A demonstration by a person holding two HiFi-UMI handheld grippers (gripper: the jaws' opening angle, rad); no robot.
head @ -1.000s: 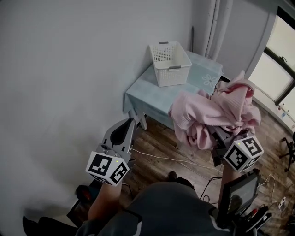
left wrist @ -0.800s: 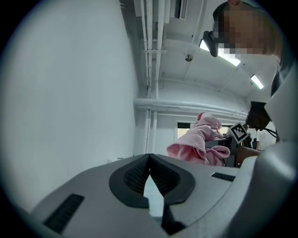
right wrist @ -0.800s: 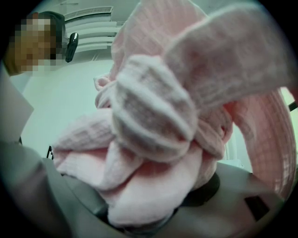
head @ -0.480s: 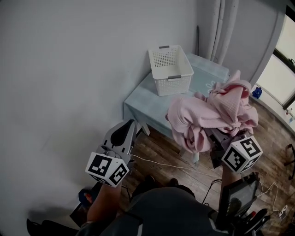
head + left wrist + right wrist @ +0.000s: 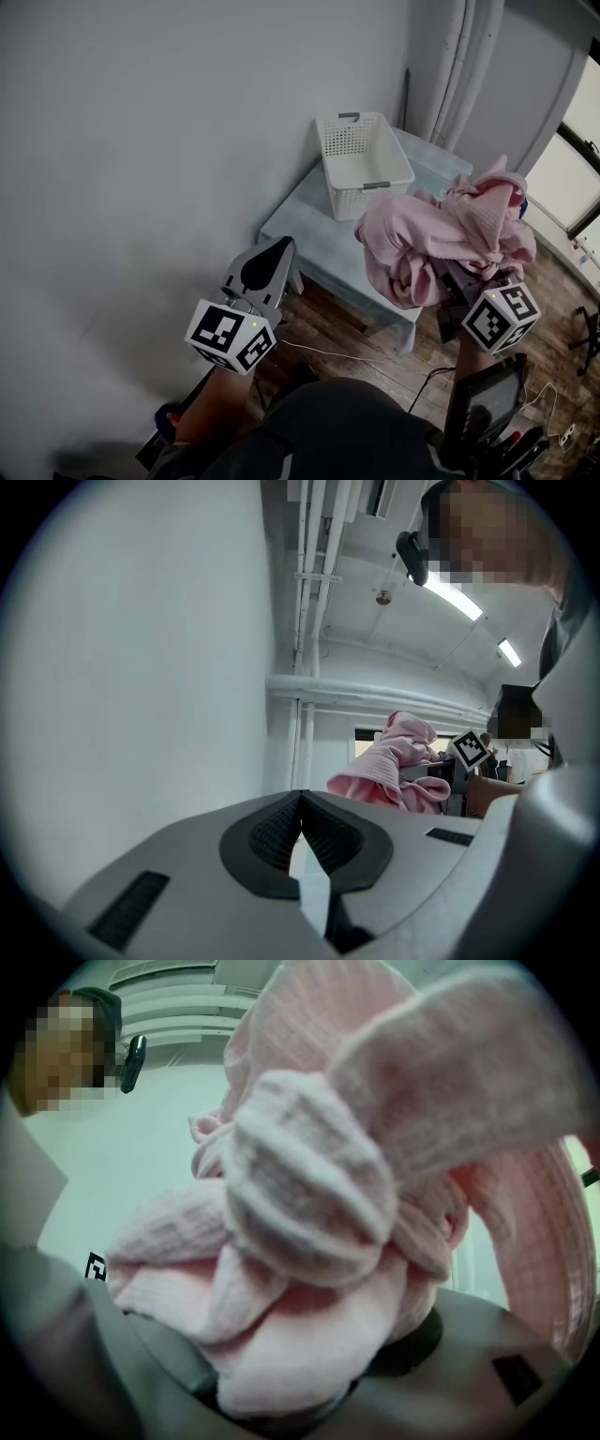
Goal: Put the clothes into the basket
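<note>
Pink clothes bulge from the upturned, clamped right gripper.

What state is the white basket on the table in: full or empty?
Empty: the head view shows the white basket bare inside, while the pink clothes sit bunched in the right tongs.

The right hand-held gripper has its two grey jaws closed on a bunched pink ribbed knit cloth, with the dark pads pressing a thick fold from either side. The cloth piles up above the jaws in fat rolled folds, fills most of the view and spills out past the right jaw. Above and left of the jaws a person shows against a pale wall.
</note>
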